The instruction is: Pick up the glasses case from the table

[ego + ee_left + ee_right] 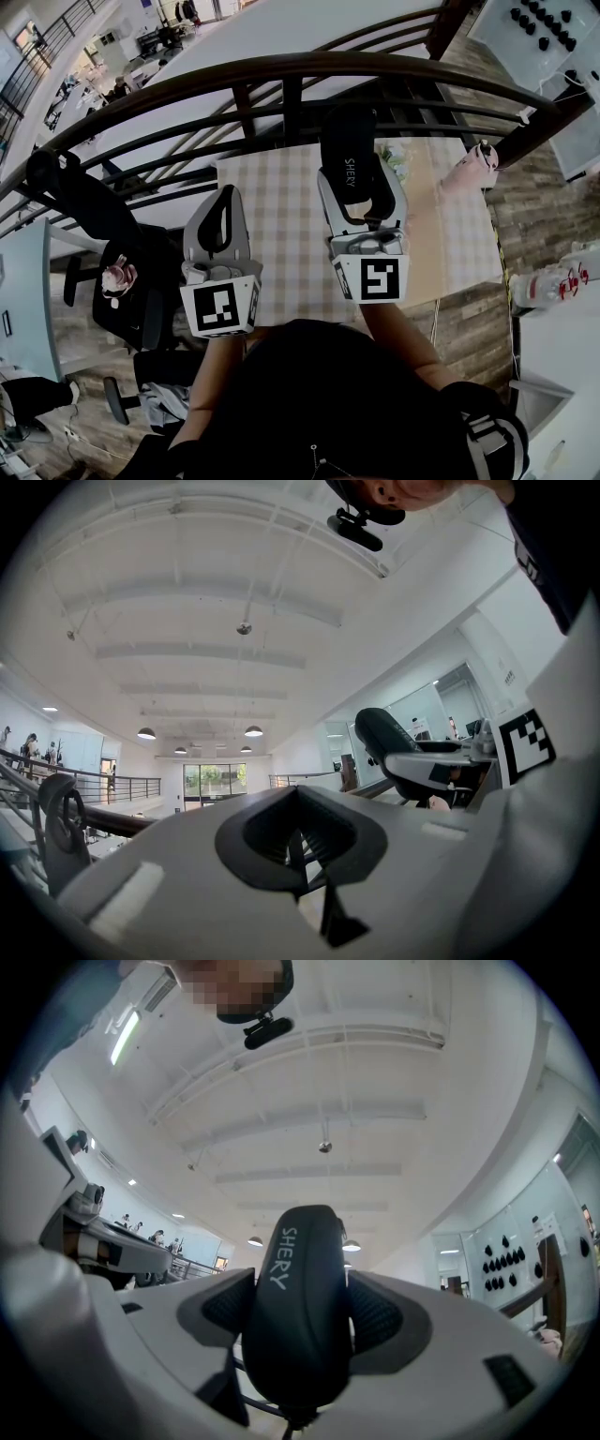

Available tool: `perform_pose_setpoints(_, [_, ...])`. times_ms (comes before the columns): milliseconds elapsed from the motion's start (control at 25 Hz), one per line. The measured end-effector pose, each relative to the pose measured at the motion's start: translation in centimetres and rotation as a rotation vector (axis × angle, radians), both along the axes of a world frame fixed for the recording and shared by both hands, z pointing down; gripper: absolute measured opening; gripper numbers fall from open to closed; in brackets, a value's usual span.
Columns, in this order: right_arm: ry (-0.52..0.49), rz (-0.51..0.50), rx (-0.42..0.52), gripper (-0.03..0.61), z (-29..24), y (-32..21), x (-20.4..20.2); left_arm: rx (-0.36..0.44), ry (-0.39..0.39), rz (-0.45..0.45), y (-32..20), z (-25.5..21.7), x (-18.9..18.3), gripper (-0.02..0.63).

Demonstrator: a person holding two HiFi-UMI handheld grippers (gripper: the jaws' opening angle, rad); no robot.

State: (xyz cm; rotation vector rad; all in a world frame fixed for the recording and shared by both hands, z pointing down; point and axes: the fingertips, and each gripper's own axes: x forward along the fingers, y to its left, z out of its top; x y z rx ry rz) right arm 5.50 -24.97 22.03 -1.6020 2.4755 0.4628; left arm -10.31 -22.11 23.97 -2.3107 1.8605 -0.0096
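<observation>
Setting: upper gallery of a bright white hall, bounded by a dark curved railing, with round ceiling lamps overhead.
Surface: table under a pale checked cloth, just inside the railing.
Glasses case: black, rounded, printed "SHERY" in white; standing on end in the air, clear of the table, seen against the ceiling in the right gripper view.
Right gripper: clamped on the lower half of the case, one ribbed dark pad pressed to each side; pointing upward.
Left gripper: jaws closed together with nothing between them; also angled up toward the ceiling, beside the right one and apart from it.
Marker cubes: black-and-white squares facing the head camera, left and right.
Elsewhere: pink bottle lying near the table's far right corner.
</observation>
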Motion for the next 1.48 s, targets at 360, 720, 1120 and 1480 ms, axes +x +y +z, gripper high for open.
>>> perform_pose_setpoints(360, [0.005, 0.000, -0.009, 0.308, 0.37, -0.20, -0.01, -0.004, -0.002, 0.001, -0.11, 0.16, 0.05, 0.012])
perform_pose_setpoints(720, [0.013, 0.009, -0.019, 0.308, 0.53, -0.30, 0.01, -0.007, -0.004, 0.001, -0.09, 0.31, -0.02, 0.012])
perform_pose_setpoints(1120, [0.014, 0.011, -0.020, 0.308, 0.60, -0.32, 0.07, -0.006, -0.010, 0.011, -0.16, 0.34, 0.14, 0.012])
perform_pose_setpoints(1480, [0.015, 0.007, -0.017, 0.308, 0.60, -0.39, -0.10, -0.004, -0.006, 0.007, -0.21, 0.30, 0.02, 0.012])
